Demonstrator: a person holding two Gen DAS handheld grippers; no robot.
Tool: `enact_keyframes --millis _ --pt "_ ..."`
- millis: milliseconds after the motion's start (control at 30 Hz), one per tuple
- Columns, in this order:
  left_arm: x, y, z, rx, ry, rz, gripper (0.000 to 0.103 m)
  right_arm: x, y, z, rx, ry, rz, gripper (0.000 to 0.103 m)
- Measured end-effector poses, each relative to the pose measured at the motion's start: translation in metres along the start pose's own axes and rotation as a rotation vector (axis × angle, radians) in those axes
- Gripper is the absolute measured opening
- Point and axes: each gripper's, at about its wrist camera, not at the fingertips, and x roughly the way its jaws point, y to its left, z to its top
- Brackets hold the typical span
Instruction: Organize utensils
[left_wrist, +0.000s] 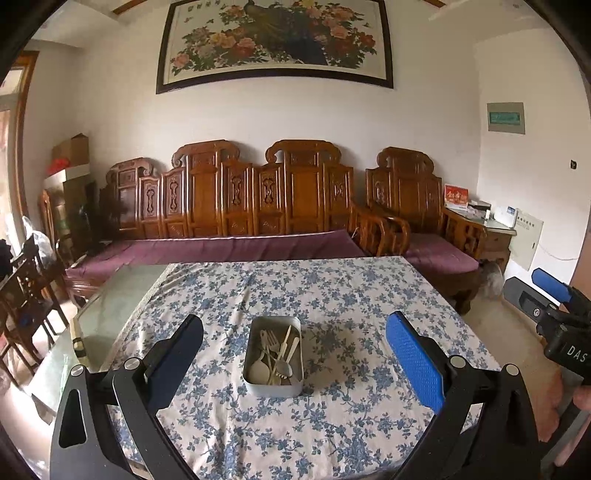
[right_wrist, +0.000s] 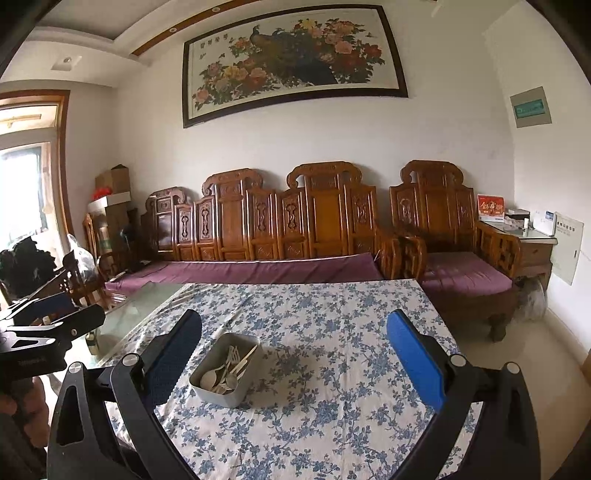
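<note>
- A grey rectangular container (left_wrist: 273, 356) sits on the tabletop (left_wrist: 332, 424), which is covered by a white cloth printed with blue flowers.
- Inside the container lies a loose pile of pale utensils (left_wrist: 277, 354): forks, spoons and a few thin sticks, overlapping one another.
- The left gripper (left_wrist: 295, 354) is held level above the tabletop, on the near side of the container, pointing straight at it. Its two blue-padded fingers (left_wrist: 413, 360) are spread wide, one to each side of the container, touching nothing.
- The right gripper (right_wrist: 295, 356) is held at about the same height, also on the near side of the container. Its fingers (right_wrist: 415, 360) are likewise spread wide and hold nothing. In its view the container (right_wrist: 225, 371) appears just inside the left finger, not touching it.
- In the left wrist view the right gripper (left_wrist: 550, 291) shows well to the right of the container, past the tabletop edge.
- Beyond the container, a carved wooden sofa (left_wrist: 236, 199) with a purple cushion stands against the wall.
</note>
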Motion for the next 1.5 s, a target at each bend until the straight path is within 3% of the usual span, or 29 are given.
enact_keyframes --millis 1500 --pt "-0.0017 -0.0040 -0.0024 0.002 0.005 -0.018 0.096 0.0029 0.0098 -0.0051 -0.003 0.006 0.003 0.101"
